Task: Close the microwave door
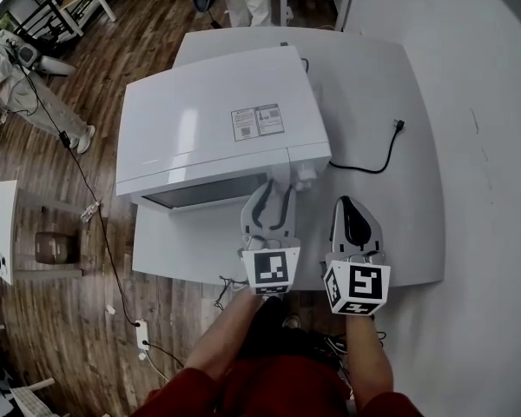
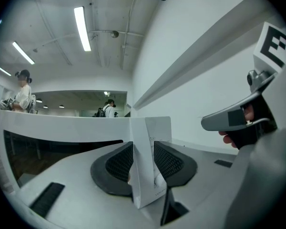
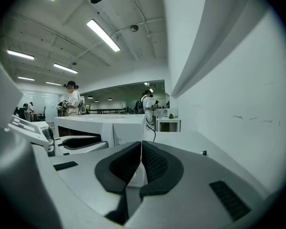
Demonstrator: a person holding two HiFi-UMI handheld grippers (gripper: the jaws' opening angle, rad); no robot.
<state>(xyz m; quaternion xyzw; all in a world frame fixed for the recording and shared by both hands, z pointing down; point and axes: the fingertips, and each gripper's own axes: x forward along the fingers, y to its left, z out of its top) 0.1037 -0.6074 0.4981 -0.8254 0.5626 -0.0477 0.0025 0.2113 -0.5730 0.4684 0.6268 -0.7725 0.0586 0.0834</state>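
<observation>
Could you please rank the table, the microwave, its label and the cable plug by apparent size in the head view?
1. table
2. microwave, though it sits nearer the camera
3. label
4. cable plug

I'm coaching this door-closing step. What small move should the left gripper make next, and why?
Probably swing the left gripper in an arc leftward in the head view, toward the front of the microwave. Its jaws look closed on the free edge of the door, which stands open toward the person, and the dark opening lies to that side.
</observation>
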